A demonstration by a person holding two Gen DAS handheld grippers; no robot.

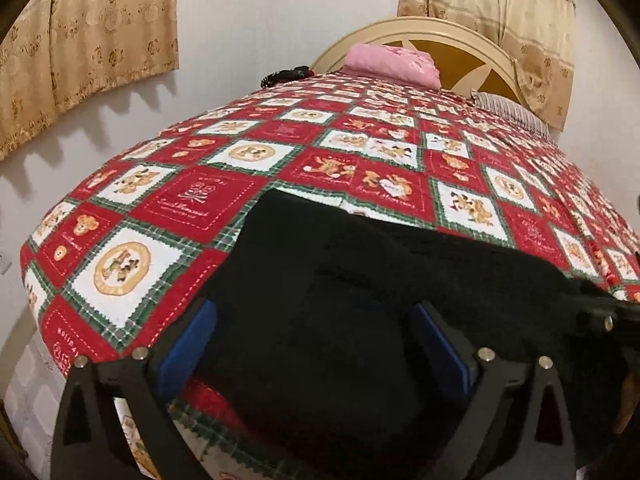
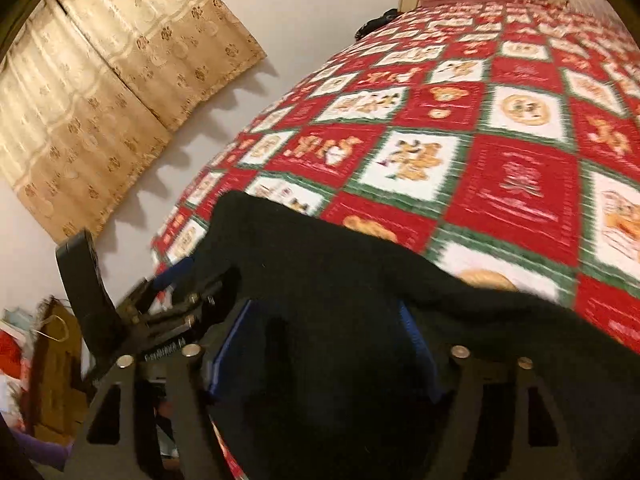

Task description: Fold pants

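My left gripper has its blue pads spread wide, with the black pants bunched between them; the cloth fills the gap, but the pads stand well apart, so I would call it open around the fabric rather than pinching it. My right gripper looks much the same in its own view: blue pads apart, black cloth heaped between them and spilling over the near side (this view is blurred, so I cannot tell whether either pad actually presses the fabric).

The pants lie on the near part of the bed, on a red, white and green quilt printed with teddy bears. From the left wrist view the dark cloth runs from the near middle off toward the right, where part of the other gripper's black frame shows at the edge. Its far edge lies flat against the quilt.

At the far end of the bed a pink folded cloth sits against the cream headboard, with a small dark object to its left at the bed's edge and a striped pillow to the right. Gold patterned curtains hang on the white wall on the left.
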